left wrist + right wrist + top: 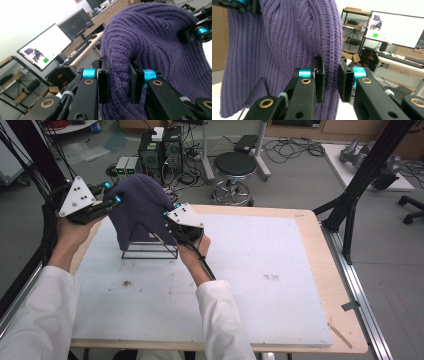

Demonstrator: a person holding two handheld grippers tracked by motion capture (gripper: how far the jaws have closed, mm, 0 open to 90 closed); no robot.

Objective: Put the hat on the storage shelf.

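I have the purple knit beanie (140, 210) draped over a black wire stand (150, 251) at the bench's (280, 285) ten o'clock, my left gripper (119, 82) clamped on its upper fold, my right gripper (331, 81) clamped on its side edge

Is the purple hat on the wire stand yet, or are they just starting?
Partly done. The purple hat already drapes over the top of the black wire stand. In hand: the left gripper and the right gripper each pinch a fold of its knit between their jaws. Left, I'd guess: either settle it down fully or lift it away, then let go.
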